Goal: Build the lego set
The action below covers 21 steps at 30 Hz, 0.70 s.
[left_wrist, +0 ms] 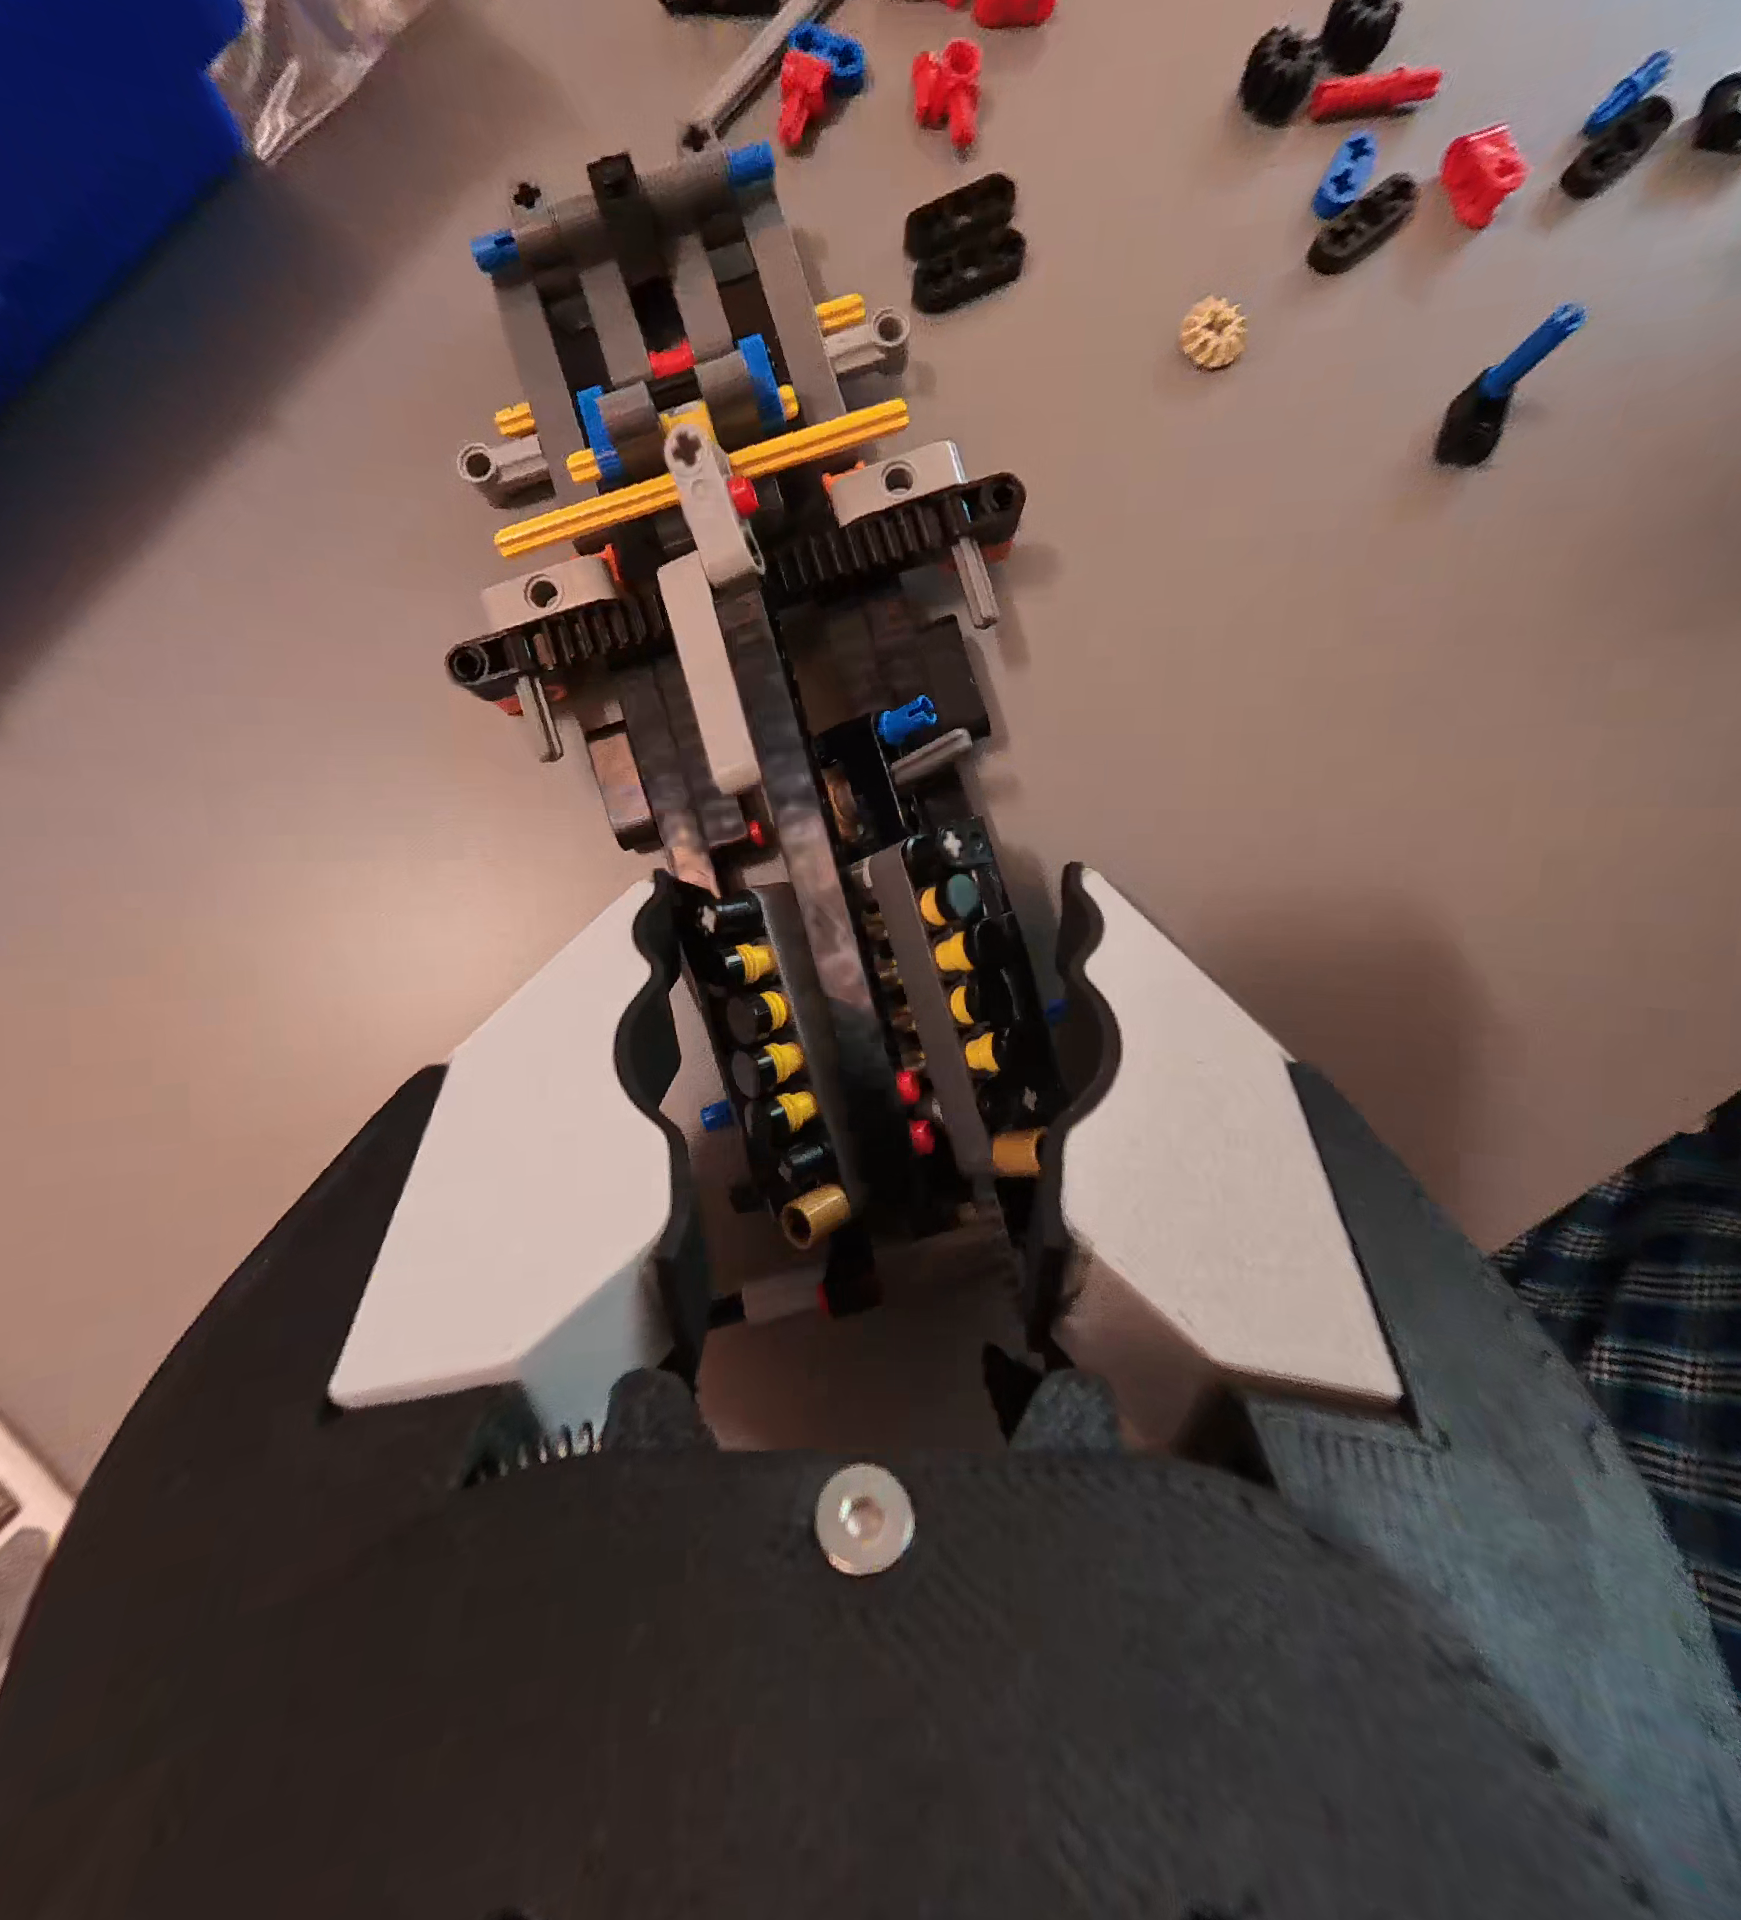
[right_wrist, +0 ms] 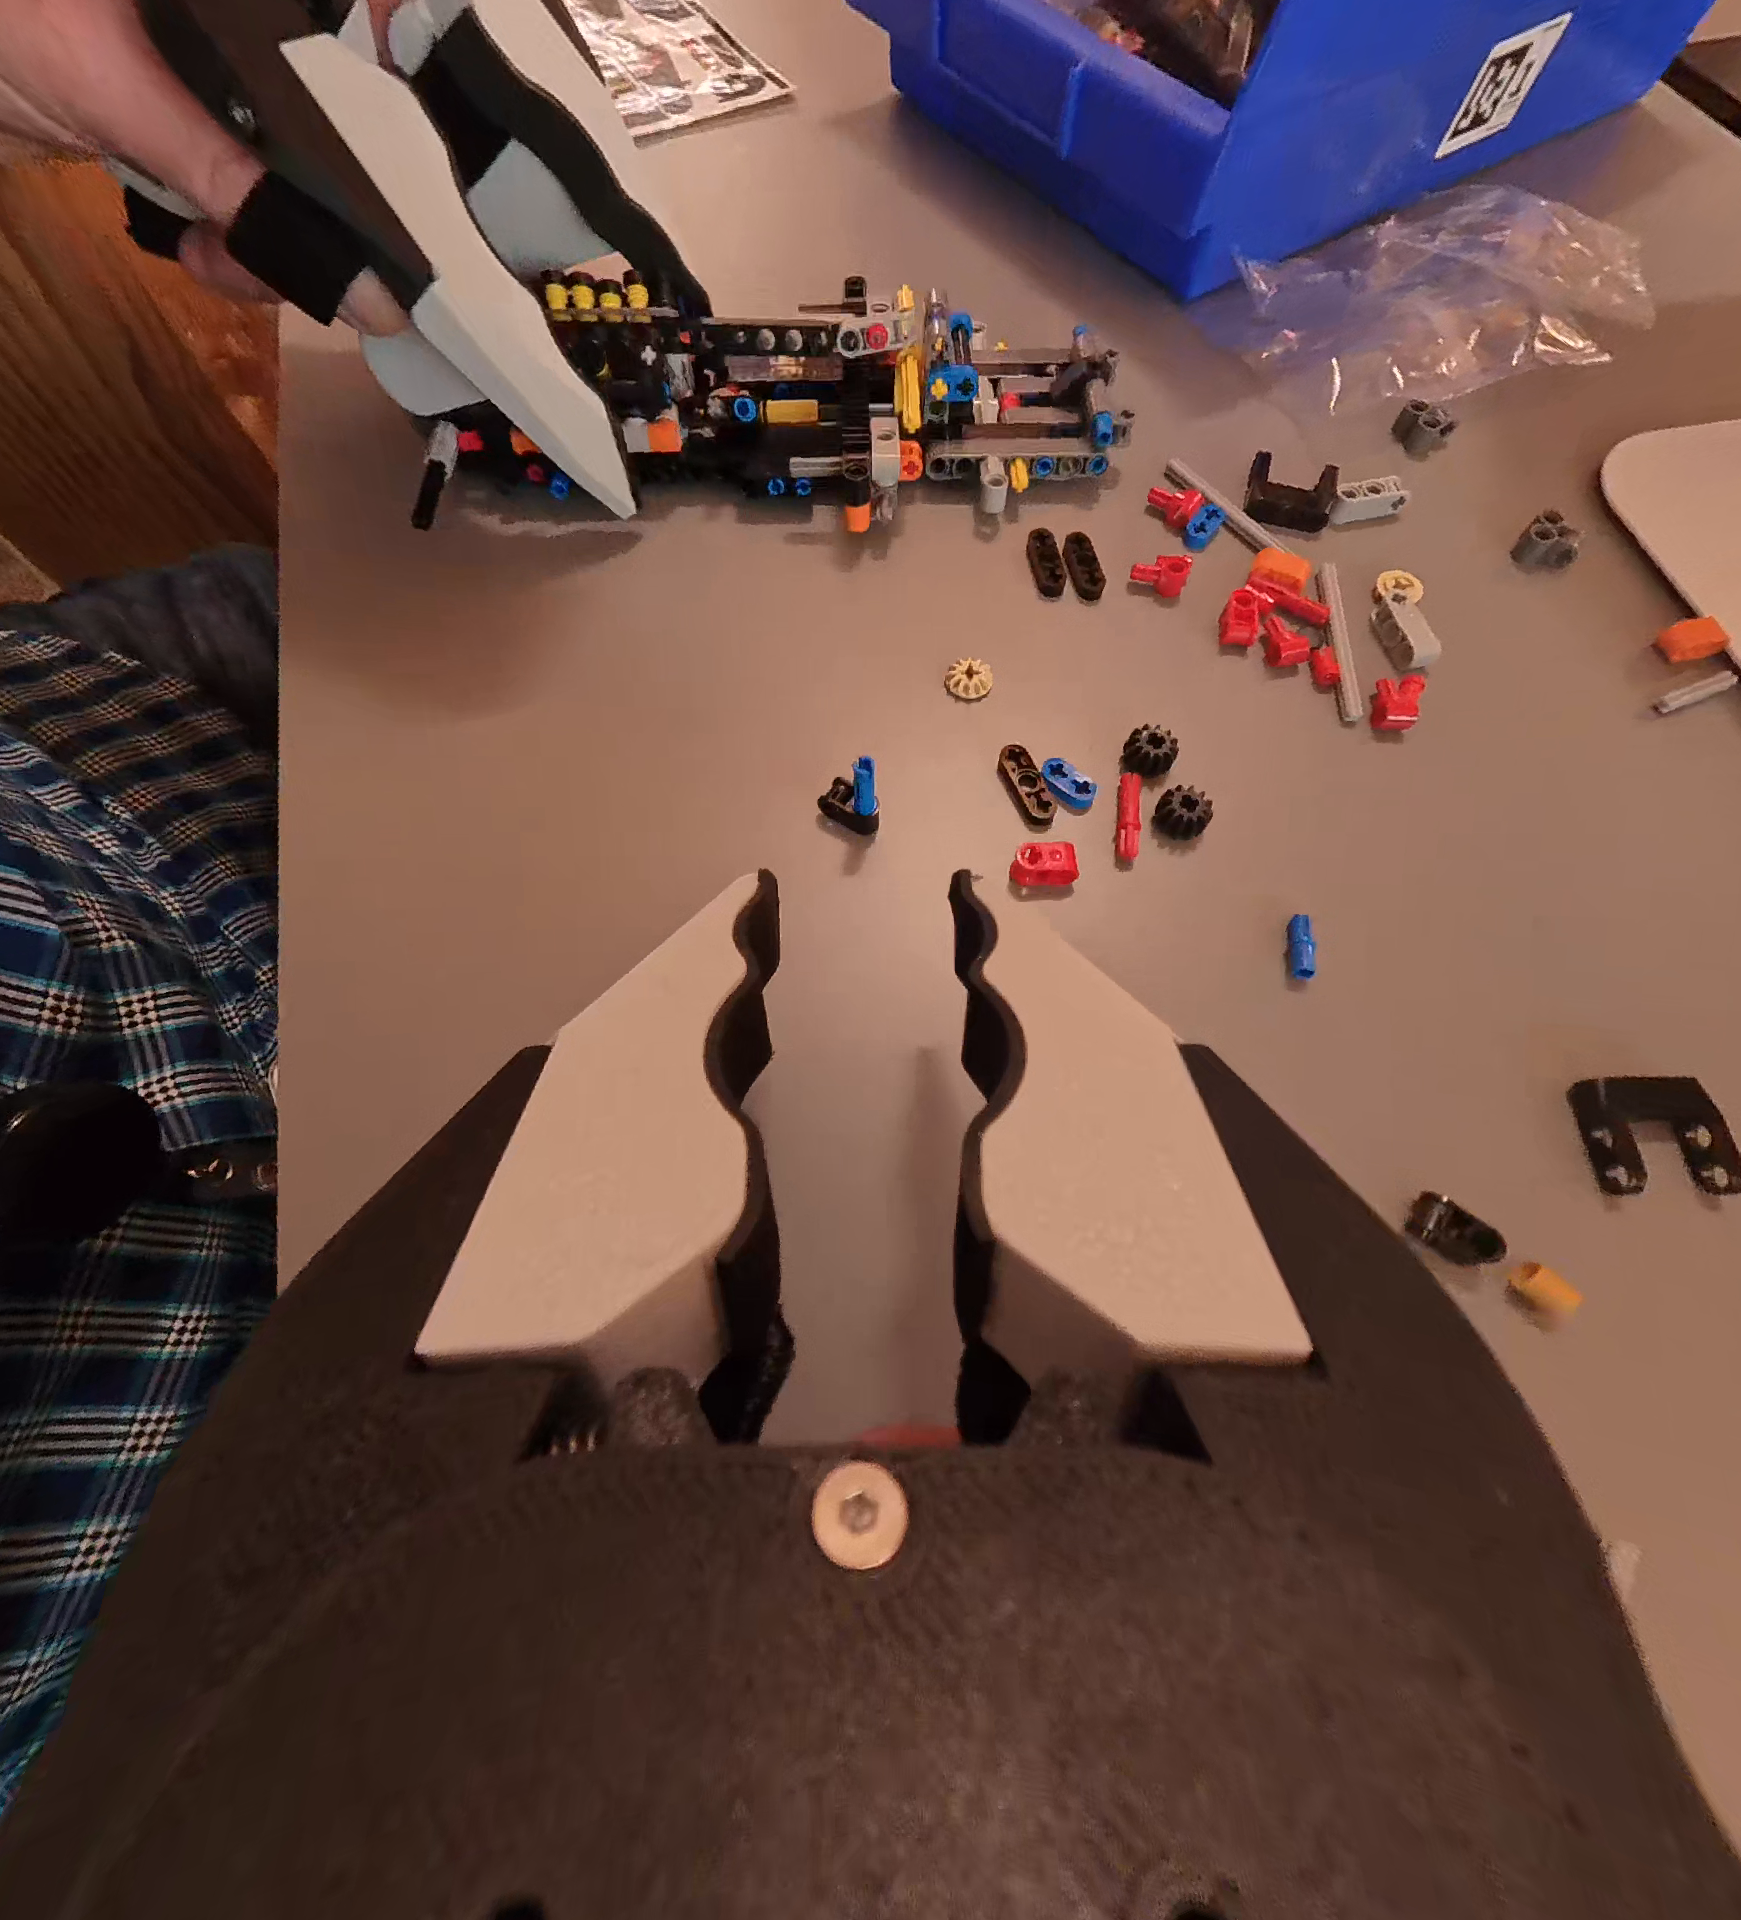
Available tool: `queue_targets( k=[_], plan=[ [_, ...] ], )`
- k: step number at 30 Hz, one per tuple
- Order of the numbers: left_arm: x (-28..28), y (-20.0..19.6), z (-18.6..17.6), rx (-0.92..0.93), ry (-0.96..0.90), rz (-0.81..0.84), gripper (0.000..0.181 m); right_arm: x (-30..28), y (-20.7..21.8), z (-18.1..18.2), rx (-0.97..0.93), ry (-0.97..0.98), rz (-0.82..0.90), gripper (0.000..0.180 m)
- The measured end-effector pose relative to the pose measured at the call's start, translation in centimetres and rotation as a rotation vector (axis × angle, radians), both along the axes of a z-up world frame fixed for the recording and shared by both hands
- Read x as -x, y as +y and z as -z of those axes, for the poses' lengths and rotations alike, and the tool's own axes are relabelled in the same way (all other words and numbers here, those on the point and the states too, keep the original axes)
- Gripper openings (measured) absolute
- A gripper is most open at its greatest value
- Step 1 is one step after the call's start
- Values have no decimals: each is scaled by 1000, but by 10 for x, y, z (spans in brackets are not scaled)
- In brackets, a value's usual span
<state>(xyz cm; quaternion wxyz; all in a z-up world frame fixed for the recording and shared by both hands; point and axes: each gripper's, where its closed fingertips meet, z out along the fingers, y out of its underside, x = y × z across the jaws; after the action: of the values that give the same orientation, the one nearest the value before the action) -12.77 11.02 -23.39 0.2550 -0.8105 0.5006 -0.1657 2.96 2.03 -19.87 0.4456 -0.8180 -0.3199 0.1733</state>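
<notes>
Nearest the table's front edge, the right hand-held gripper (right_wrist: 861,883) hovers with its fingers spread and nothing between them, pointing at loose pieces (a black-and-blue connector (right_wrist: 851,802), red pin (right_wrist: 1128,817) and tan gear (right_wrist: 969,680)) scattered mid-table (right_wrist: 554,748). Farther back toward the blue bin (right_wrist: 1209,125), the left hand-held gripper (left_wrist: 866,904) is pinching the rear end of the half-built lego model (left_wrist: 741,499), which lies on the table. This looks like a fetch-the-next-piece step: the right one likely needs to lower onto one small part, close gently, and carry it to the steadied model.
</notes>
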Motion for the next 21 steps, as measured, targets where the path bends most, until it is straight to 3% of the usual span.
queue_targets(
  k=[14,21],
  plan=[
    [-1,-12,-14,23,-102,56,74,3,-10,20,124,16,77,36],
    [-2,-14,-23,-4,-144,81,73,9,-11,26,141,-18,73,22]
  ],
)
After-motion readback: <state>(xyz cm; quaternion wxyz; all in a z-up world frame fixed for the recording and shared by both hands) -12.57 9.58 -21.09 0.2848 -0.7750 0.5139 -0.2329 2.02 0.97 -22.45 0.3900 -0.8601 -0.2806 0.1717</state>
